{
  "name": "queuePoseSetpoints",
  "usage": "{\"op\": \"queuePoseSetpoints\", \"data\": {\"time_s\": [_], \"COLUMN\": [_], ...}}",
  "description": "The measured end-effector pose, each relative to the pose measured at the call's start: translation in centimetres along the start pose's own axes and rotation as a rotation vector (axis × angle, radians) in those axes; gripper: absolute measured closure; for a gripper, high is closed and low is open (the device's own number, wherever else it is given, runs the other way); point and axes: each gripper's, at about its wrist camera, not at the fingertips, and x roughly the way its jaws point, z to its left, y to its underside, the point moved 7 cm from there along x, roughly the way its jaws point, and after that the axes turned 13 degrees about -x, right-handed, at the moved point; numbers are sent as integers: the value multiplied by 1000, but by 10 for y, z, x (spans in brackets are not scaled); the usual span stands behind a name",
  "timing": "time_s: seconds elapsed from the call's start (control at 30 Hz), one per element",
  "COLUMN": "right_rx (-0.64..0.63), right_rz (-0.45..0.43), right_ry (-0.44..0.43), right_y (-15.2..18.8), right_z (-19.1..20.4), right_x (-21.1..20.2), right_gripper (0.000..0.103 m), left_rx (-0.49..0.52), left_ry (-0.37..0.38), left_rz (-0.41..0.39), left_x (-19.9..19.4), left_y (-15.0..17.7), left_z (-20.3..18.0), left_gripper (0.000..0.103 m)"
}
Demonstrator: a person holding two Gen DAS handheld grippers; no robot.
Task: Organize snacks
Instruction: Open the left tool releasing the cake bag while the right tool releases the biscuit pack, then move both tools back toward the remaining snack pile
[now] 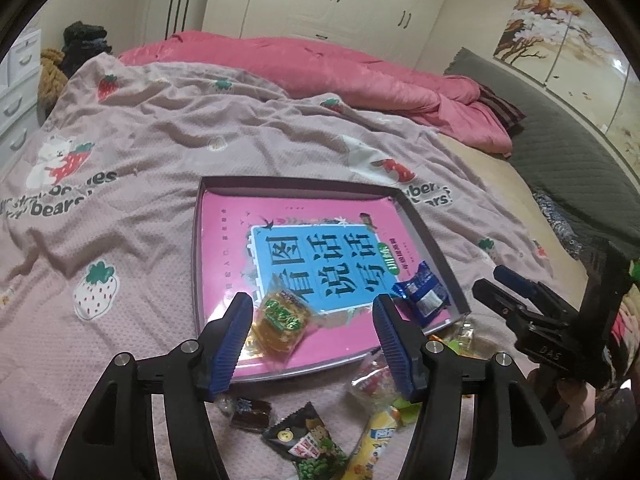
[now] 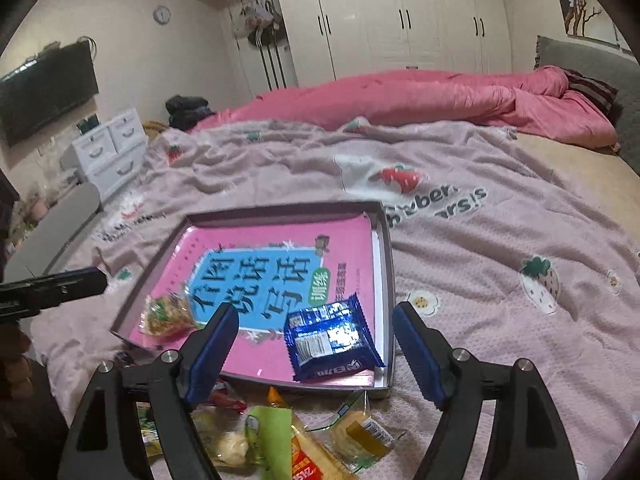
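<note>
A shallow box (image 1: 424, 224) (image 2: 386, 248) with a pink book cover inside lies on the bed. A yellow-green snack packet (image 1: 282, 318) (image 2: 166, 314) rests at its near left, a blue packet (image 1: 422, 294) (image 2: 332, 340) at its near right. My left gripper (image 1: 314, 306) hangs open above the yellow-green packet, touching nothing. Over the blue packet my right gripper (image 2: 314, 314) (image 1: 490, 278) stands open, pads apart from the wrapper. Several loose snacks (image 1: 316, 436) (image 2: 280, 436) lie on the blanket in front of the box.
The bed is covered by a pale pink strawberry-print blanket (image 1: 160, 140) (image 2: 500, 220), with a bunched pink duvet (image 1: 360, 72) (image 2: 440, 96) behind. White drawers (image 2: 112, 148) and a wall TV (image 2: 44, 92) stand at the left, wardrobes (image 2: 400, 16) at the back.
</note>
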Motion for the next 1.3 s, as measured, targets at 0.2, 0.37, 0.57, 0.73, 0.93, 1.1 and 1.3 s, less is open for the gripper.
{"op": "queuePoseSetpoints", "data": {"time_s": [0.2,0.37,0.57,0.73,0.93,1.1,1.3], "right_rx": [-1,-12,-48,-59,-59,-62,-71], "right_rz": [-53,-59,-46,-44,-47,-54,-30], "right_ry": [-12,-11,0,-3,1,-4,-15], "right_y": [-4,-3,2,9,13,12,18], "right_z": [5,10,19,26,32,38,44], "right_x": [-26,-36,-44,-53,-64,-67,-62], "right_gripper": [21,21,21,21,21,21,21], "left_rx": [13,24,36,48,57,65,74], "left_ry": [14,19,27,31,34,38,36], "left_rz": [-4,-3,-8,-6,10,17,32], "left_x": [-10,-17,-28,-35,-37,-40,-38], "left_y": [3,7,10,16,24,29,35], "left_z": [-9,-15,-20,-22,-23,-24,-26], "left_gripper": [38,38,38,36,36,35,35]}}
